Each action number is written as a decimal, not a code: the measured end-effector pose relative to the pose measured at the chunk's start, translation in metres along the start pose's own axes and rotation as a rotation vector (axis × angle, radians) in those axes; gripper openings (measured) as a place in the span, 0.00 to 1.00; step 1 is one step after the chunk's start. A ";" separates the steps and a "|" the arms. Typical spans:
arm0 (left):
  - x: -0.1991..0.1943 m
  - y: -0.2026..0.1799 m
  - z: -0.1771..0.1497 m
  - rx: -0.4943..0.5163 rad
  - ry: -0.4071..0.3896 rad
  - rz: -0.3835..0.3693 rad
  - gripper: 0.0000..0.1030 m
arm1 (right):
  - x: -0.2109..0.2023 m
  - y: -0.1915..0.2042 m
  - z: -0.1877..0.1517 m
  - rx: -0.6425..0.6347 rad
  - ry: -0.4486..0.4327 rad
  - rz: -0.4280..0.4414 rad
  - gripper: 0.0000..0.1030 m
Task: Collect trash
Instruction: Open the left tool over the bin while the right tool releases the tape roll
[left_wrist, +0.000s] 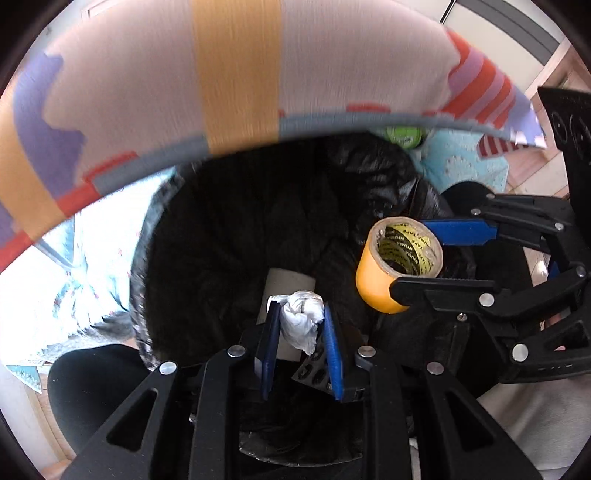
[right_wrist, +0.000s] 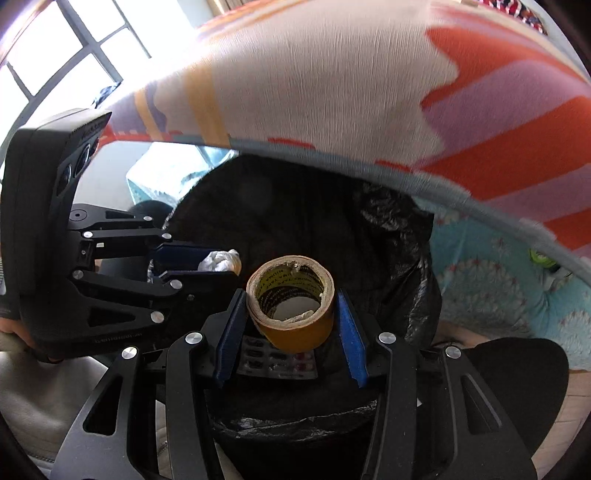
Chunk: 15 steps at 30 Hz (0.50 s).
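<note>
My left gripper (left_wrist: 300, 310) is shut on a crumpled white tissue (left_wrist: 301, 323) and holds it over a bin lined with a black bag (left_wrist: 229, 229). My right gripper (right_wrist: 291, 299) is shut on a yellow tape roll (right_wrist: 291, 306), also over the bin (right_wrist: 295, 206). The tape roll (left_wrist: 391, 269) and right gripper show at the right of the left wrist view. The tissue (right_wrist: 221, 261) and left gripper show at the left of the right wrist view. Inside the bin lie a cardboard tube (left_wrist: 288, 284) and a pill blister pack (right_wrist: 277, 363).
A bed edge with a striped orange, purple and white cover (left_wrist: 240, 74) overhangs the bin's far side. A light blue patterned cloth (right_wrist: 491, 280) lies beyond the bin, with a green round object (left_wrist: 402, 134) on it. A window (right_wrist: 62, 48) is at upper left.
</note>
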<state>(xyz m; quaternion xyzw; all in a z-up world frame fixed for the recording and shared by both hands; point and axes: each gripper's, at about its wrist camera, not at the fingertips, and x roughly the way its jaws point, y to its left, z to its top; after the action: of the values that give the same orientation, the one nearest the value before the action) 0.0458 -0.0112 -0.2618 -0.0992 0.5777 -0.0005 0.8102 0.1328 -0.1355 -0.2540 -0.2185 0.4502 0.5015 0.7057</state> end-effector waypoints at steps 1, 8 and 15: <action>0.002 0.000 0.000 0.001 0.007 0.001 0.21 | 0.003 0.001 0.000 0.000 0.009 0.003 0.46; 0.018 0.003 -0.001 -0.024 0.066 -0.006 0.23 | 0.022 0.004 -0.001 0.001 0.096 0.019 0.47; 0.028 -0.003 0.001 -0.022 0.093 -0.007 0.32 | 0.033 0.010 0.002 -0.003 0.125 0.009 0.47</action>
<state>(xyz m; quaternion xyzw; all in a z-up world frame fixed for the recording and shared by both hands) 0.0566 -0.0169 -0.2874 -0.1098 0.6143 -0.0015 0.7814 0.1279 -0.1135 -0.2797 -0.2485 0.4937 0.4907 0.6736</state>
